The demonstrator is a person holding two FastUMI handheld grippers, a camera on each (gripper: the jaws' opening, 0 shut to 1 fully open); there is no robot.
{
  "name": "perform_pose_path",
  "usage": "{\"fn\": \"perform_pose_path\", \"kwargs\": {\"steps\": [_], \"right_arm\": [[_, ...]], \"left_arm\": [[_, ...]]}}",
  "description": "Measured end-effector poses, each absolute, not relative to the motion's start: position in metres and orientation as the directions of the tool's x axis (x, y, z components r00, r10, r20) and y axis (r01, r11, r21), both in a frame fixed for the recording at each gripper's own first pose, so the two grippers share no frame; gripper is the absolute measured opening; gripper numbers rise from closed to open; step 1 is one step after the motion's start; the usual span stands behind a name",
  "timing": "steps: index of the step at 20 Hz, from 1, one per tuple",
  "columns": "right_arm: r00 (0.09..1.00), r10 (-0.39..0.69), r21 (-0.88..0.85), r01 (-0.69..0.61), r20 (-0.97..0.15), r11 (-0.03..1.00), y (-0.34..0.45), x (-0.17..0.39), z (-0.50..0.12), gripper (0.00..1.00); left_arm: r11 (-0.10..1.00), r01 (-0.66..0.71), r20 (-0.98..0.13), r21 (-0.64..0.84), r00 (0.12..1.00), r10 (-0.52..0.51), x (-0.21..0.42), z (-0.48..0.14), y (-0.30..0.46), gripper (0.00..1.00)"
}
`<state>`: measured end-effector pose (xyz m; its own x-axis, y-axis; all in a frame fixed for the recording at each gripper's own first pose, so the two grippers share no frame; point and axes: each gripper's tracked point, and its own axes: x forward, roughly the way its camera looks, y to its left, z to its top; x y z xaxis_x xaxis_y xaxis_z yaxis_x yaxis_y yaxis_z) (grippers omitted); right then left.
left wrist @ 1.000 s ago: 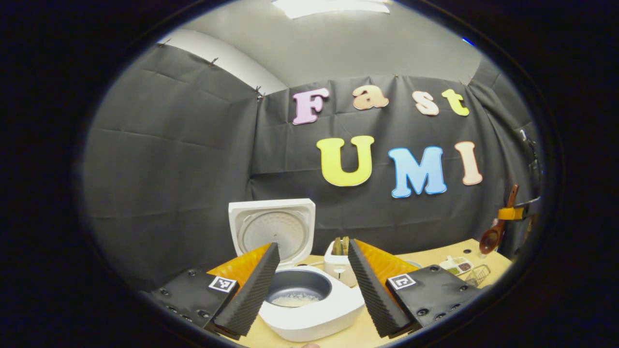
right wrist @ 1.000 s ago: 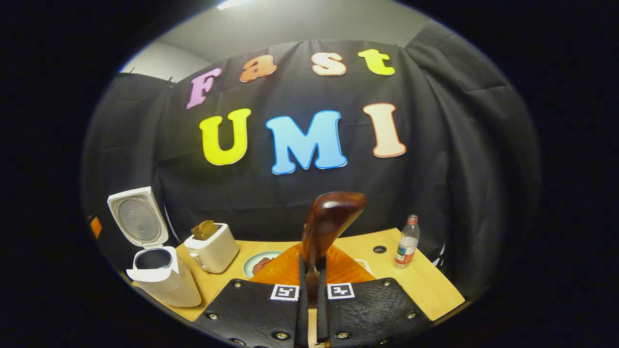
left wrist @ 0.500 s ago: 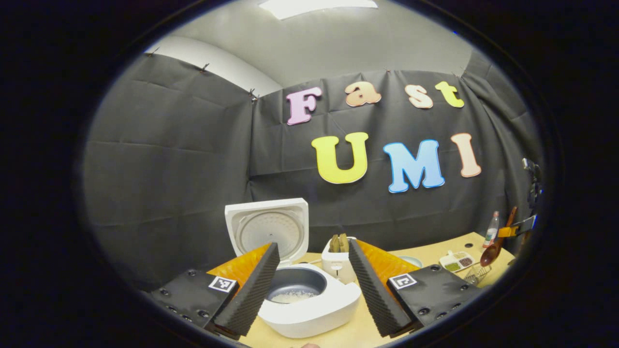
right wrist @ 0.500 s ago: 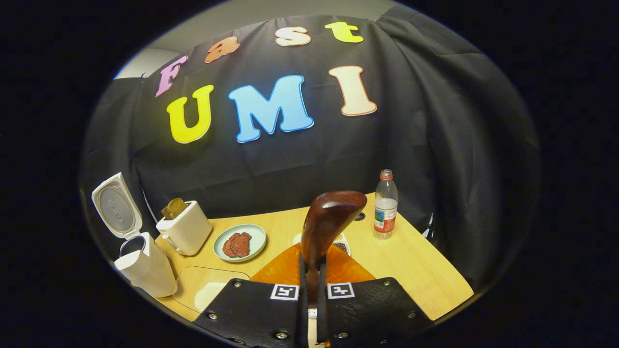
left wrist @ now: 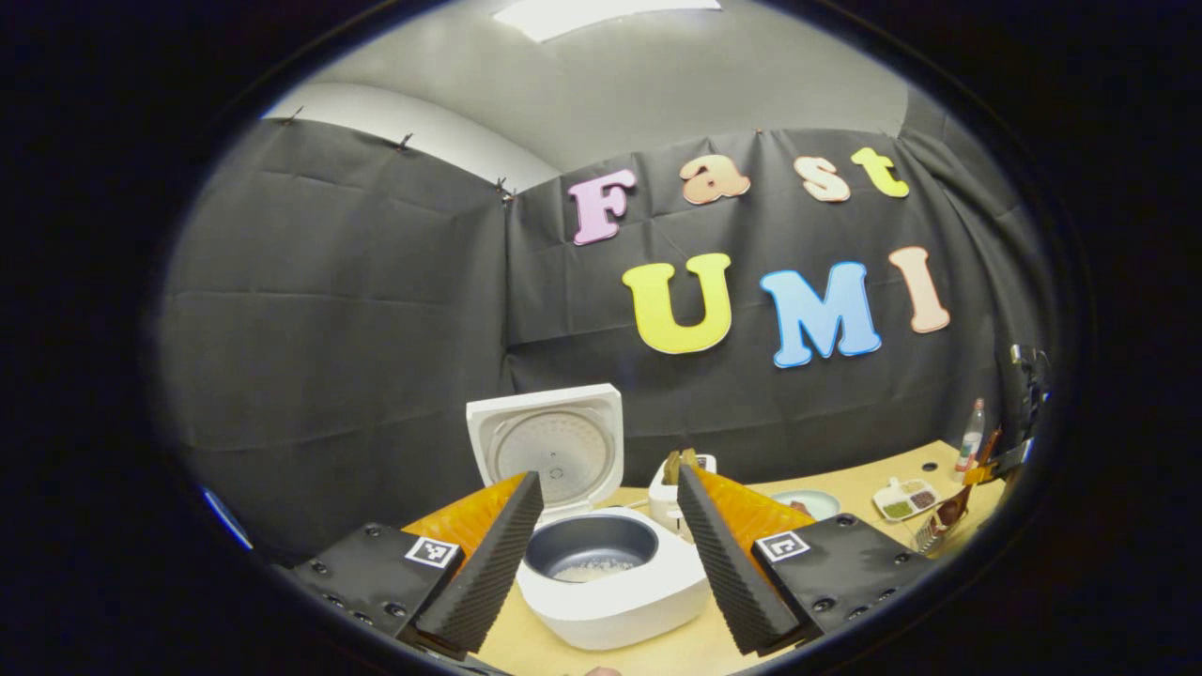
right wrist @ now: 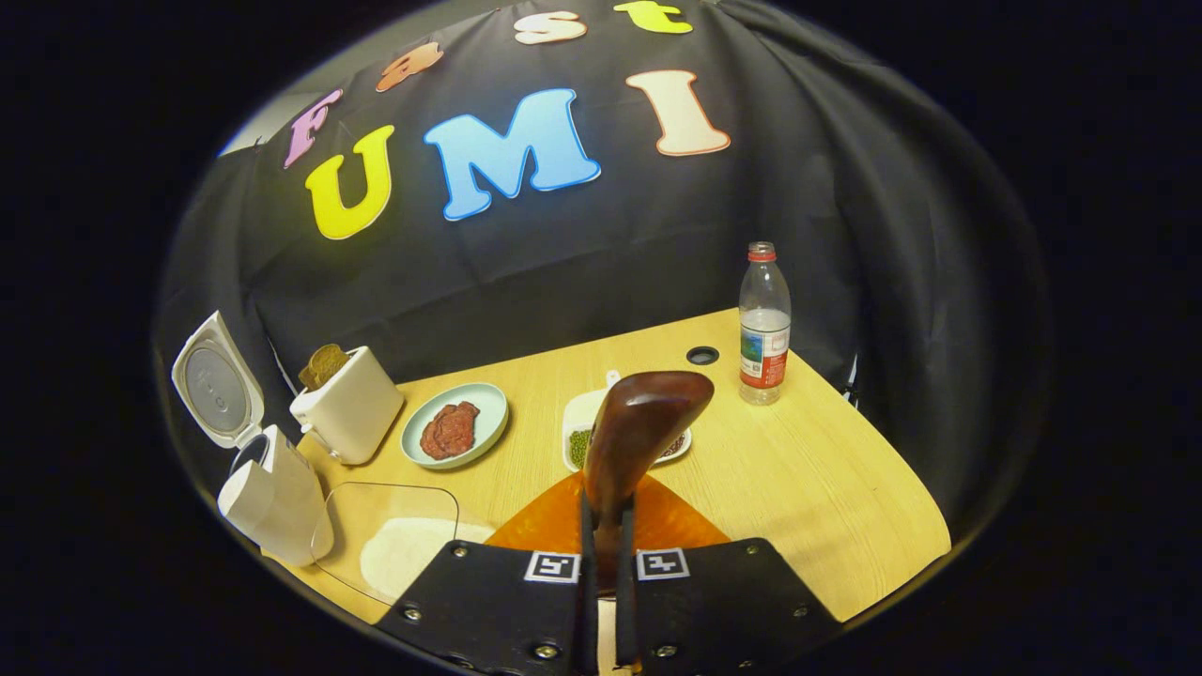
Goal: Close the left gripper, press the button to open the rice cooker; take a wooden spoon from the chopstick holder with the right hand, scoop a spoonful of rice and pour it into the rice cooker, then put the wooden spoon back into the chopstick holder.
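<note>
The white rice cooker [left wrist: 610, 601] stands open, its lid [left wrist: 547, 449] upright and a little rice in the dark inner pot [left wrist: 590, 556]. My left gripper [left wrist: 608, 477] hangs open just in front of the cooker, nothing between its fingers. My right gripper [right wrist: 606, 507] is shut on the handle of the wooden spoon [right wrist: 643, 422], whose dark brown bowl points up and forward over the table. A clear container of rice [right wrist: 394, 549] lies near the cooker [right wrist: 272, 502]. In the left gripper view, the spoon [left wrist: 948, 512] hangs at the far right by a wire holder [left wrist: 925, 535].
A white toaster [right wrist: 347, 413] with bread stands beside the cooker. A pale plate of meat [right wrist: 454, 434], a divided dish of beans [right wrist: 580, 427] and a water bottle [right wrist: 763, 324] sit on the wooden table [right wrist: 826, 488]. The black cloth wall closes the back.
My right gripper has tipped downward with the spoon, bringing the table and rice container into its view. In the left gripper view the spoon has dropped lower at the right. The left gripper shifted slightly.
</note>
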<state>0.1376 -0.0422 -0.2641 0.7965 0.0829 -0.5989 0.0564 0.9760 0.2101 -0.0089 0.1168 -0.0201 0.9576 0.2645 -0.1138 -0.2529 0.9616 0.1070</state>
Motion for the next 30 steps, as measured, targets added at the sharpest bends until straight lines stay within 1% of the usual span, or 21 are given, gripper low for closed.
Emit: {"fn": "perform_pose_path", "kwargs": {"steps": [4,6,8,9,10,11,13,14,16,18,22,24,25,28,29,30], "right_arm": [[0.782,0.074,0.196,0.062,-0.619,0.979,-0.045,0.129,-0.272,0.11],[0.79,0.069,0.189,0.06,-0.61,0.98,-0.046,0.127,-0.267,0.13],[0.808,0.043,0.161,0.065,-0.587,0.985,-0.054,0.125,-0.253,0.2],[0.819,0.023,0.144,0.072,-0.573,0.987,-0.058,0.125,-0.243,0.28],[0.831,-0.001,0.119,0.081,-0.556,0.99,-0.065,0.123,-0.232,0.31],[0.843,-0.01,0.108,0.081,-0.538,0.991,-0.065,0.124,-0.217,0.44],[0.874,-0.053,0.063,0.095,-0.483,0.993,-0.075,0.124,-0.193,0.89],[0.891,-0.079,0.036,0.106,-0.447,0.994,-0.08,0.123,-0.176,0.92],[0.918,-0.103,0.005,0.113,-0.383,0.994,-0.081,0.12,-0.143,0.92],[0.938,-0.099,0.004,0.106,-0.331,0.994,-0.075,0.115,-0.113,0.92],[0.96,-0.082,-0.008,0.083,-0.268,0.996,-0.057,0.1,-0.068,0.92],[0.966,-0.067,0.003,0.07,-0.248,0.998,-0.044,0.091,-0.055,0.92],[0.968,-0.065,0.0,0.067,-0.241,0.998,-0.039,0.086,-0.051,0.92],[0.97,-0.073,-0.025,0.069,-0.231,0.997,-0.03,0.075,-0.047,0.92],[0.971,-0.072,-0.019,0.069,-0.226,0.997,-0.025,0.072,-0.044,0.92],[0.971,-0.072,-0.009,0.071,-0.227,0.997,-0.02,0.069,-0.043,0.92]], "left_arm": [[0.958,-0.271,-0.117,0.098,0.952,0.282,-0.014,-0.022,0.125,1.0],[0.956,-0.279,-0.118,0.094,0.95,0.288,-0.013,-0.022,0.13,1.0],[0.958,-0.272,-0.113,0.09,0.953,0.282,-0.012,-0.022,0.129,1.0],[0.96,-0.264,-0.111,0.089,0.956,0.273,-0.009,-0.021,0.128,1.0],[0.962,-0.257,-0.107,0.091,0.958,0.266,-0.005,-0.02,0.128,1.0],[0.964,-0.249,-0.102,0.091,0.961,0.258,-0.001,-0.02,0.127,1.0],[0.967,-0.241,-0.095,0.086,0.964,0.249,0.005,-0.017,0.127,1.0],[0.967,-0.24,-0.093,0.084,0.965,0.247,0.01,-0.015,0.128,1.0],[0.967,-0.238,-0.081,0.091,0.966,0.246,0.018,-0.01,0.131,1.0],[0.964,-0.242,-0.072,0.111,0.965,0.251,0.027,-0.004,0.139,1.0],[0.966,-0.235,-0.071,0.105,0.967,0.243,0.049,0.007,0.151,0.99],[0.967,-0.229,-0.069,0.114,0.969,0.238,0.063,0.014,0.16,0.99],[0.966,-0.23,-0.061,0.121,0.969,0.238,0.071,0.02,0.166,0.94],[0.965,-0.232,-0.064,0.123,0.968,0.241,0.096,0.028,0.184,0.94],[0.965,-0.236,-0.072,0.117,0.967,0.245,0.105,0.029,0.193,0.99],[0.963,-0.243,-0.082,0.114,0.964,0.253,0.116,0.03,0.203,0.99]]}}
